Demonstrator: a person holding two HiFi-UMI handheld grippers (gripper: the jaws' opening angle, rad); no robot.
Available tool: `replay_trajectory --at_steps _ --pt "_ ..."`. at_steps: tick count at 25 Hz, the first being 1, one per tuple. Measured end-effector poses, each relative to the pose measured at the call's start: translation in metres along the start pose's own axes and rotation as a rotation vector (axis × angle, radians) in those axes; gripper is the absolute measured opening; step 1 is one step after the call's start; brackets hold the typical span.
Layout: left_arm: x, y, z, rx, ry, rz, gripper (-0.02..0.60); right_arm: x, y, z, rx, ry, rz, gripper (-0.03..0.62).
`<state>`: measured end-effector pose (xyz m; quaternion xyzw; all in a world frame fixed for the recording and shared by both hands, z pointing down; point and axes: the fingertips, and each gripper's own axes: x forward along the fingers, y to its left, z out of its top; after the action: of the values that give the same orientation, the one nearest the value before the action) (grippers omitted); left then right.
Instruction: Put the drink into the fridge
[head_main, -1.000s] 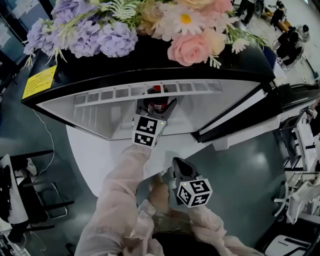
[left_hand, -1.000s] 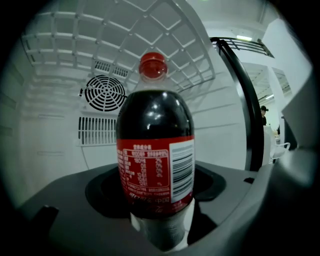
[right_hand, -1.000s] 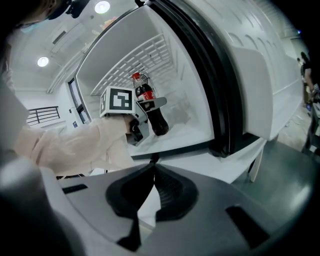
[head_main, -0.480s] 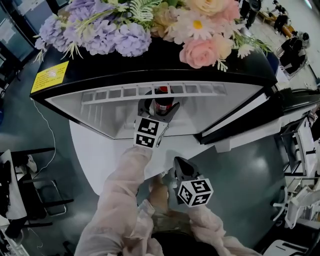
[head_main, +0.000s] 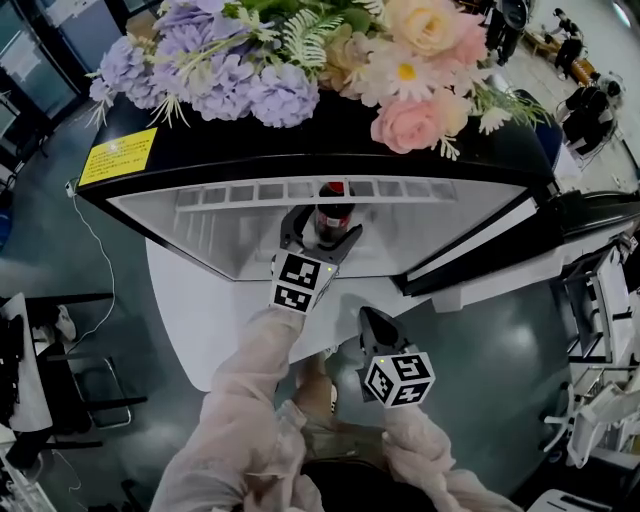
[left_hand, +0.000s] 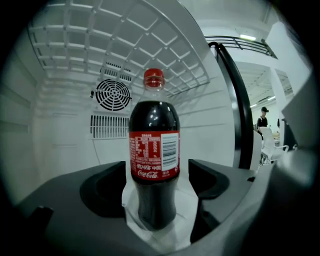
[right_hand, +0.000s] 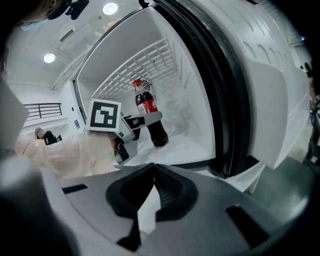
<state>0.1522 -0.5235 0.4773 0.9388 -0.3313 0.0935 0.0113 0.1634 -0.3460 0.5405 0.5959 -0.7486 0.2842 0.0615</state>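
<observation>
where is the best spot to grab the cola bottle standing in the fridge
Around the labelled middle of the bottle, coming level from the open front: it stands upright, its sides are straight there, and the wire shelf sits close over its cap.

A cola bottle (left_hand: 154, 150) is seen standing upright on the white inner floor (right_hand: 186, 144) of the open fridge (head_main: 330, 140), with its red cap uppermost and its red label turned toward the opening. 1 white wire shelf (left_hand: 125, 40) is fitted high in the compartment, above the bottle. The fridge's black top is taken up along the back by a bunch of flowers (head_main: 300, 60) in purple, pink and cream, laid directly on it. 1 yellow label (head_main: 118, 157) is stuck near the top's left corner. The fridge itself is set on a grey floor (head_main: 60, 250)
</observation>
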Motion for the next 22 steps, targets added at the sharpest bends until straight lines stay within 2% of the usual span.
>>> replay_trajectory --at_steps 9,17,22 --pt "-0.024 -0.001 -0.017 -0.060 0.034 0.008 0.382 0.000 -0.013 0.010 -0.013 -0.020 -0.030 0.012" --pt "-0.061 -0.008 -0.033 -0.081 0.066 0.019 0.382 0.002 -0.004 0.014 -0.032 -0.025 -0.012 0.012" --pt "-0.088 -0.014 -0.035 -0.125 0.061 0.028 0.382 0.004 0.003 0.019 -0.042 -0.031 -0.001 0.012"
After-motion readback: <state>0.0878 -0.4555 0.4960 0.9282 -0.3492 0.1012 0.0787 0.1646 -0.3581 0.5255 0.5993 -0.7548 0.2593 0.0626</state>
